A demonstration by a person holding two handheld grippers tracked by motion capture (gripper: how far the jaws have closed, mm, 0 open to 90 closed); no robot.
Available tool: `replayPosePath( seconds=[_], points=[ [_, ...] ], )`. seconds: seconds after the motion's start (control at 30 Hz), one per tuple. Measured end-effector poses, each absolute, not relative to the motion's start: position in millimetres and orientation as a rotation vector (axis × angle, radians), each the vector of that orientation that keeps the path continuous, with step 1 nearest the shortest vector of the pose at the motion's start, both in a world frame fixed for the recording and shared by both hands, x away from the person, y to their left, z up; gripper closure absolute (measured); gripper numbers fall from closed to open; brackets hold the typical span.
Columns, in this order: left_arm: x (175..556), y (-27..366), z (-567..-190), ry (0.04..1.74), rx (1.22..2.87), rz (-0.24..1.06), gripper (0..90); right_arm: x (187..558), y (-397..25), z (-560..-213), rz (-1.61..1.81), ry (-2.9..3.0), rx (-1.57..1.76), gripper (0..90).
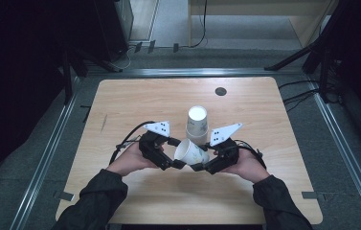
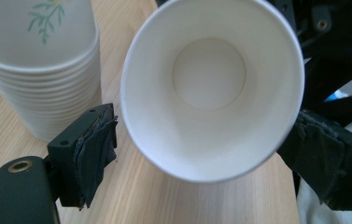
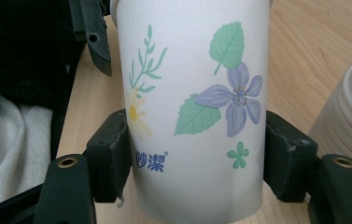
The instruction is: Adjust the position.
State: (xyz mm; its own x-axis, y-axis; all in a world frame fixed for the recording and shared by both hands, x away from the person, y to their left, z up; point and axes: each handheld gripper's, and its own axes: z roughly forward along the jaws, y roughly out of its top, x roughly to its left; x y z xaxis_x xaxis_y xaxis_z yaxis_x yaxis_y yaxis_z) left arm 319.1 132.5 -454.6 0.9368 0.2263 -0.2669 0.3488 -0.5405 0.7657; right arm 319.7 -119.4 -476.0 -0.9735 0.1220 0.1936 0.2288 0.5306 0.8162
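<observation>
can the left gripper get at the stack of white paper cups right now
Probably not directly: the single floral paper cup sits between the left gripper's jaws, blocking it, though the stack of white paper cups stands close behind.

The single cup [image 2: 211, 88] looks like smooth matt white paper, printed outside with flowers — so does the stack of cups [image 2: 43, 70]. The table [image 1: 135, 100] is pale wood-grain, satin. Gripper pads [image 2: 94, 154] carry rough, frayed black tape — on matt plastic.
</observation>
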Motion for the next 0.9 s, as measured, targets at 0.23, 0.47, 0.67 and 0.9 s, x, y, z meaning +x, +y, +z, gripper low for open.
replayPosePath(
  seconds=[0.23,0.47,0.67,0.9],
  points=[
    [318.6,127.9,-457.4,0.394,2.141,-0.170,14.8,319.5,-116.6,-477.4,-1.440,-2.632,-0.303,34.2],
    [318.9,129.9,-456.9,0.392,2.126,-0.161,22.8,320.1,-116.3,-477.5,-1.449,-2.615,-0.308,34.3],
    [320.1,131.1,-455.4,0.385,2.141,-0.163,25.4,319.9,-115.1,-477.6,-1.443,-2.621,-0.314,34.3],
    [320.7,132.1,-454.2,0.381,2.144,-0.175,26.9,319.3,-114.6,-476.9,-1.446,-2.619,-0.313,31.7]
  ],
)
